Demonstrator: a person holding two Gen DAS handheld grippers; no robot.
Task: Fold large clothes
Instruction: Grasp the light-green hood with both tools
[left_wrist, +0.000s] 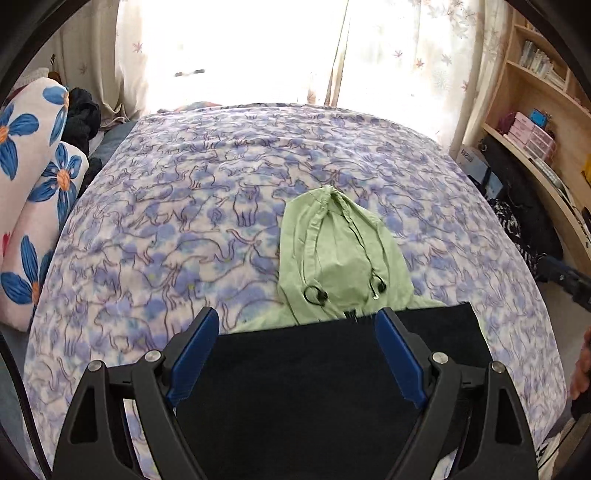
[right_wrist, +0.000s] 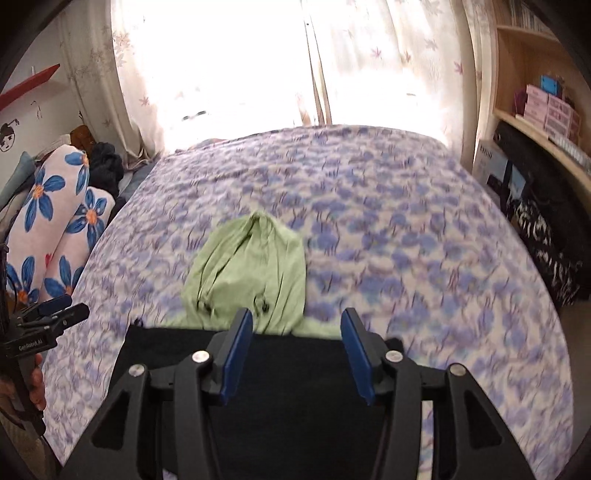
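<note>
Both tools stand with their blue pads apart and nothing pinched between them: our left tool (left_wrist: 295, 325) is spread wide, and our right tool (right_wrist: 297, 326) is parted less widely. We see a black cloth (left_wrist: 295, 387) lying flat on the bed under both tools, its far edge running straight across just behind the fingertips in each wrist view; neither pair of pads presses on it. Beyond that edge a pale green hooded garment (left_wrist: 340, 254) lies on the bed, hood pointing away from us, with dark drawstrings and their looped ends showing on its front in the left wrist view. The black cloth overlaps the near part of the green garment. A bedspread (left_wrist: 166, 221) printed with blue and purple cat outlines covers the bed. In the right wrist view the bedspread is blurred, so its pattern cannot be read there. To the left of the bed we see rolled bedding (left_wrist: 33, 155) with big blue flowers, and a dark bundle (left_wrist: 83, 118) behind it. Bright curtains (left_wrist: 406, 51) hang past the far end of the bed, and wooden shelves (left_wrist: 535, 96) with boxes stand on the right.
</note>
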